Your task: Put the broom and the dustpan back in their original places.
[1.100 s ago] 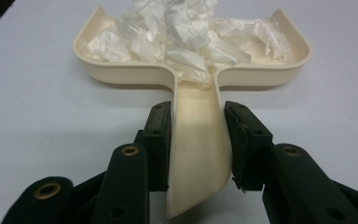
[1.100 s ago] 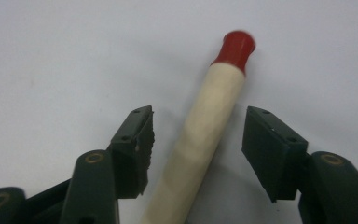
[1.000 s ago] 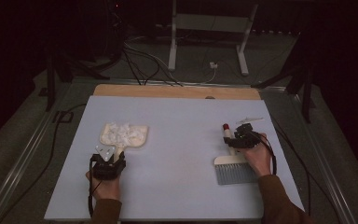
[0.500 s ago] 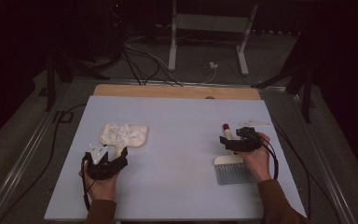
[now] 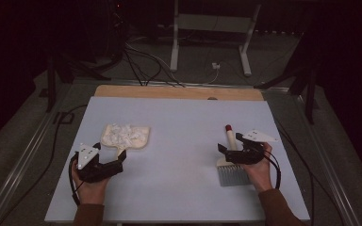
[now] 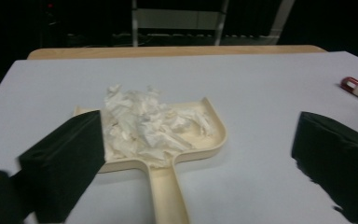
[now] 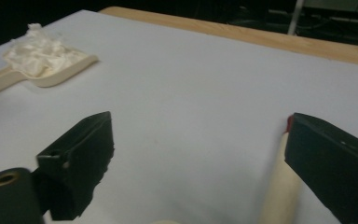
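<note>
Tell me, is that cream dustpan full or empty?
Full: crumpled white paper is heaped inside the dustpan, which lies flat on the table.

One cream dustpan (image 5: 125, 136), one heap of crumpled white paper (image 5: 121, 133) in it, one cream-handled brush (image 5: 231, 165) with grey bristles, two black grippers, left gripper (image 5: 118, 162), right gripper (image 5: 227, 143), one table (image 5: 179, 117)

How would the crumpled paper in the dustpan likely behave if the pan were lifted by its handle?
The crumpled paper looks loose and light, so it would probably shift. It is heaped above the dustpan rim, so tilting forward might spill some. The pan itself looks rigid.
</note>
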